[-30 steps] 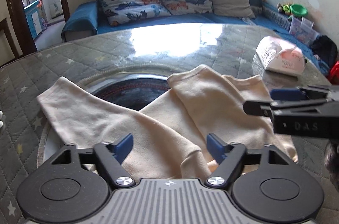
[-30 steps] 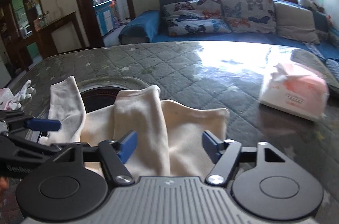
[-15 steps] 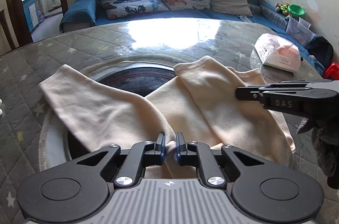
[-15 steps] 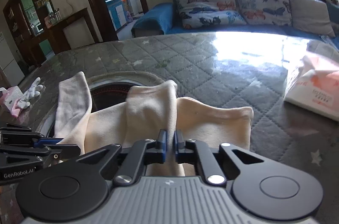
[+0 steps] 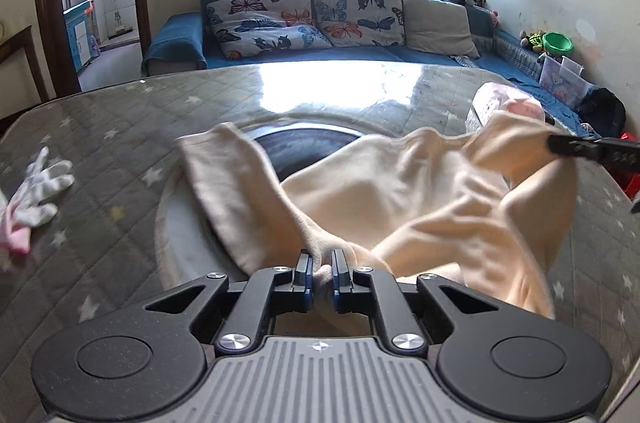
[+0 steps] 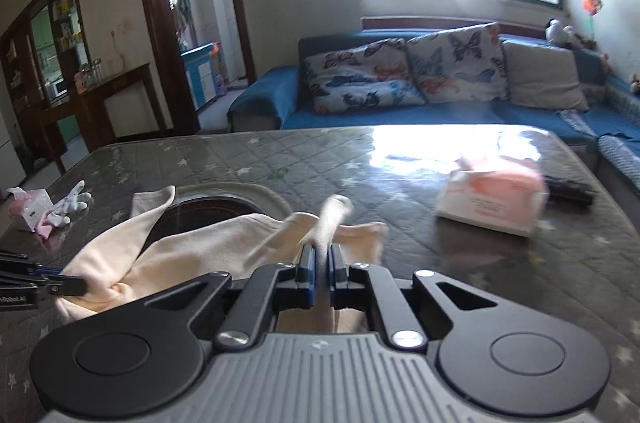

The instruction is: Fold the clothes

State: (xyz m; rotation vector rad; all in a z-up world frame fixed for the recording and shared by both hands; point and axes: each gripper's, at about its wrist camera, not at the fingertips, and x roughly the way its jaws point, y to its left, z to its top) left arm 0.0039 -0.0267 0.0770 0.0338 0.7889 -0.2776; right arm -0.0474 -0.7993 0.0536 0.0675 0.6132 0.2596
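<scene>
Both the left gripper (image 5: 321, 273) and right gripper (image 6: 320, 273) pinch the cream garment (image 5: 432, 199) above the table's round inset (image 5: 304, 143); thin pinches risk slipping under tension.

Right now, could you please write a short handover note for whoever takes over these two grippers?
Left gripper: shut on a bunched edge of the cream garment.
Right gripper: shut on another part of the same garment, lifted off the table.
The garment hangs stretched between both grippers, one part trailing over the table's round inset.
Done: both grips taken.
Left: lay it flat and make every fold.
Nearby: tissue pack, white glove.
</scene>
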